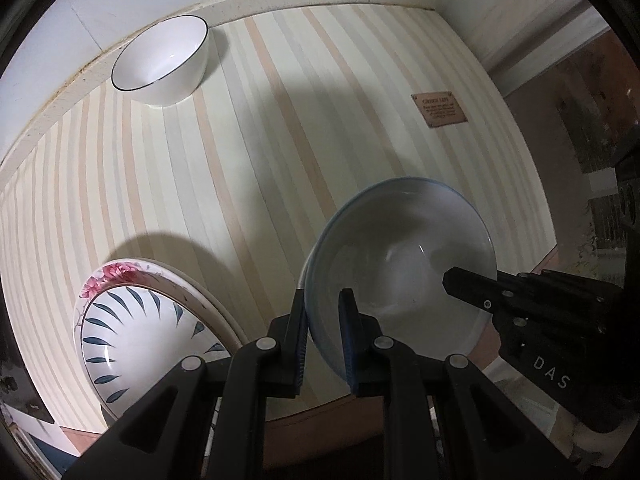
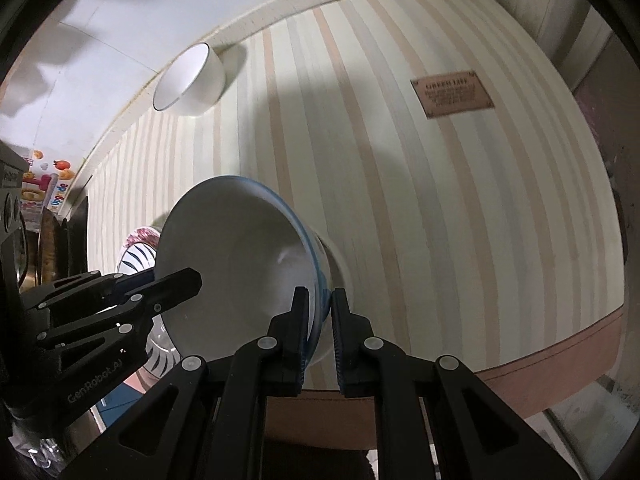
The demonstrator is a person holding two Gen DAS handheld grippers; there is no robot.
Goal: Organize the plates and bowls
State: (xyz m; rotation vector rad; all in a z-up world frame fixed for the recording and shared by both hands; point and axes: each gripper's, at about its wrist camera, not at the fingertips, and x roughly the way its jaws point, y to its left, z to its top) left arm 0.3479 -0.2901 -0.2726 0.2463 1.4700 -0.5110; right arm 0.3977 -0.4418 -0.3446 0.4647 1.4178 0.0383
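Your left gripper [image 1: 323,312] hides the near rim of the blue-rimmed bowl [image 1: 400,264], and its frame covers the lower part of the leaf-patterned bowl [image 1: 132,340]. In your right wrist view that patterned bowl is mostly behind the blue-rimmed one. The brown label's [image 2: 452,94] small print is unreadable.

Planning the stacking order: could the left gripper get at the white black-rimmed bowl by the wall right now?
Probably not yet: the left gripper is shut on the blue-rimmed bowl. The cloth toward the white bowl looks unobstructed.
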